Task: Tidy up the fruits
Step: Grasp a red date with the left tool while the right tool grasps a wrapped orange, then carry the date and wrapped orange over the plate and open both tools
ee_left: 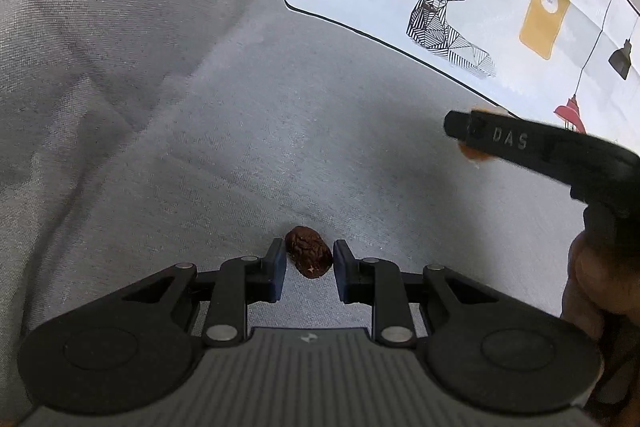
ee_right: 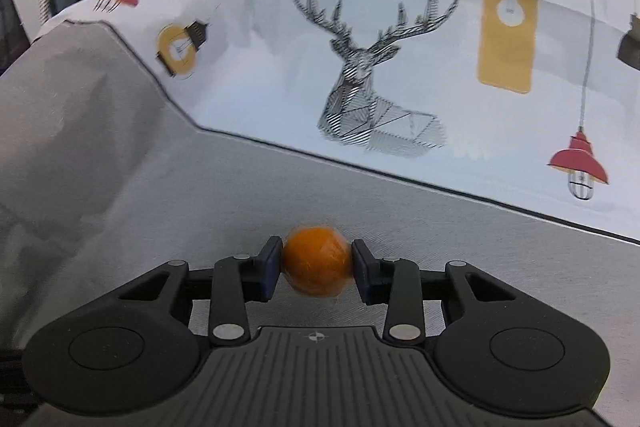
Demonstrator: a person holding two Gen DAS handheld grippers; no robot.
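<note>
A wrinkled dark red dried date (ee_left: 309,251) lies on the grey cloth between the fingers of my left gripper (ee_left: 310,259). The jaws stand a little apart from it on both sides, so the gripper is open around it. My right gripper (ee_right: 317,261) is shut on a small orange fruit (ee_right: 317,261) and holds it just above the grey cloth. In the left wrist view the right gripper (ee_left: 476,143) comes in from the right, with a bit of the orange fruit (ee_left: 474,155) showing behind its finger.
The grey cloth (ee_left: 200,147) covers the surface, with folds at the left. A white printed cloth (ee_right: 400,67) with a deer, lamps and the words "Fashion Home" lies at the back and right. A hand (ee_left: 588,287) holds the right gripper.
</note>
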